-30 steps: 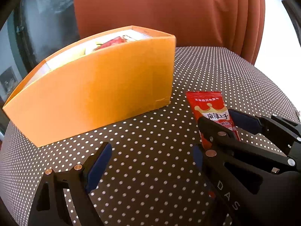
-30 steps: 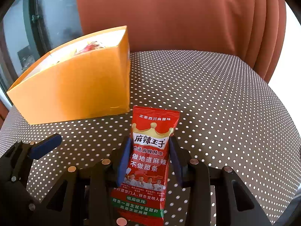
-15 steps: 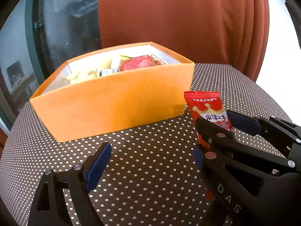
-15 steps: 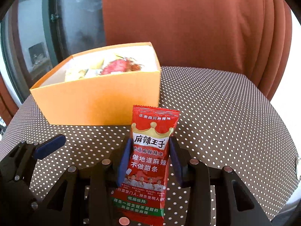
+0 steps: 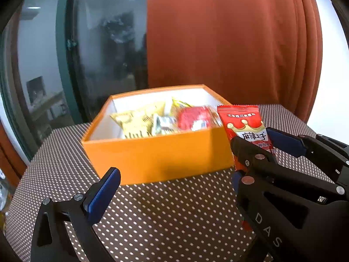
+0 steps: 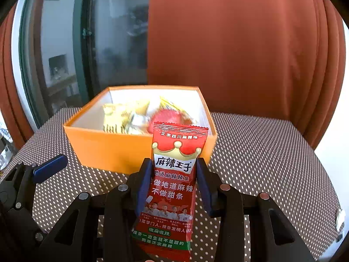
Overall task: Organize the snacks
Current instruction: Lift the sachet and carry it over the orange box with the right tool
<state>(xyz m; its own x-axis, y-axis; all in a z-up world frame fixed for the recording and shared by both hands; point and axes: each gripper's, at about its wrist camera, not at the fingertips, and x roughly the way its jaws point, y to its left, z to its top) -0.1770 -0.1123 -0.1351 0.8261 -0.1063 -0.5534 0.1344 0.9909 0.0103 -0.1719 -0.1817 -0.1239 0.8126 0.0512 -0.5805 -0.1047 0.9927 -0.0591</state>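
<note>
My right gripper (image 6: 173,187) is shut on a red snack packet (image 6: 174,174) with a gold crown, held upright above the table just before the orange box (image 6: 109,150). From the left wrist view the same packet (image 5: 242,120) sticks up out of the right gripper (image 5: 259,140) beside the box's (image 5: 157,159) right corner. The box holds yellow packets (image 5: 137,120) and a red-wrapped snack (image 5: 194,118). My left gripper (image 5: 170,187) hangs over the cloth in front of the box, its jaws opening with nothing between them. Its right finger is mostly hidden behind the right gripper.
A round table with a brown polka-dot cloth (image 5: 163,218) carries the box. A rust-coloured curtain (image 6: 240,54) hangs close behind, and a dark glass door (image 5: 104,54) stands at the back left. The table edge curves away on the right (image 6: 316,174).
Both grippers have risen, so the inside of the orange box has come into sight. The red packet stays clamped in the right gripper. The left finger has swung a little outward.
</note>
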